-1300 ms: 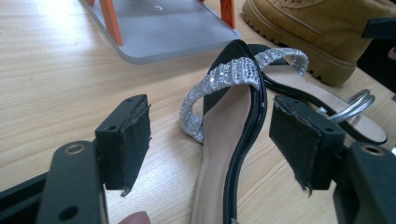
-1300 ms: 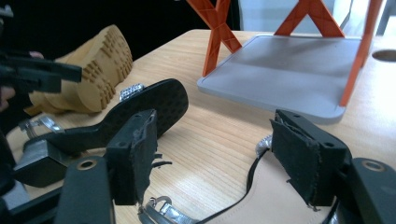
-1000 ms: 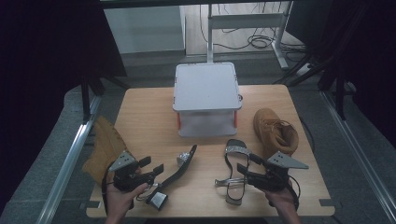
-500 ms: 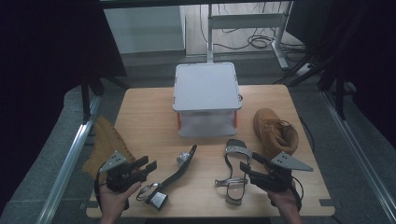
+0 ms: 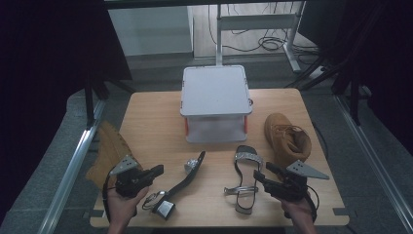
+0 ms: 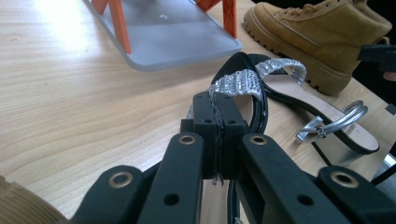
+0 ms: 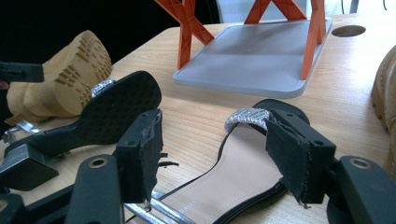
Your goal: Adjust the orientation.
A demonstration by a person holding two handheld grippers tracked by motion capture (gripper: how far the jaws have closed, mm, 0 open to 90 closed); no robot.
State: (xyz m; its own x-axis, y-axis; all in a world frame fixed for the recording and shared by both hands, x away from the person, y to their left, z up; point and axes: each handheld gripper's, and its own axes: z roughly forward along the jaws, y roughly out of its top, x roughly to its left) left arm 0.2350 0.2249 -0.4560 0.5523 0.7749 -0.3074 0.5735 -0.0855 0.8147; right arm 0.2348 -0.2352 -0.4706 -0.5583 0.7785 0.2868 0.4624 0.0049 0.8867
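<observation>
Two black sandals with glittery straps lie at the table's front. One sandal (image 5: pixel 187 176) (image 7: pixel 116 102) rests on its side with its block heel toward me. The other, flat sandal (image 5: pixel 243 183) (image 6: pixel 322 112) lies sole down. My left gripper (image 5: pixel 158 170) (image 6: pixel 217 135) is just left of the tipped sandal, its jaws freshly closed pad to pad with nothing between them. My right gripper (image 5: pixel 260 176) (image 7: pixel 219 149) stands open over the flat sandal's heel end. Its jaws have just been closing a little, the sole between them, the pads clear of it.
A grey stand (image 5: pixel 214 92) (image 7: pixel 261 56) on orange legs occupies the table's middle back. One tan boot (image 5: pixel 287 139) (image 6: pixel 322 37) stands at the right. Another tan boot (image 5: pixel 109 151) (image 7: pixel 70 79) lies on its side at the left edge, close behind my left hand.
The left gripper's jaws were spread a second ago and have now come together empty. Both hands and the shoes stay where they were.
</observation>
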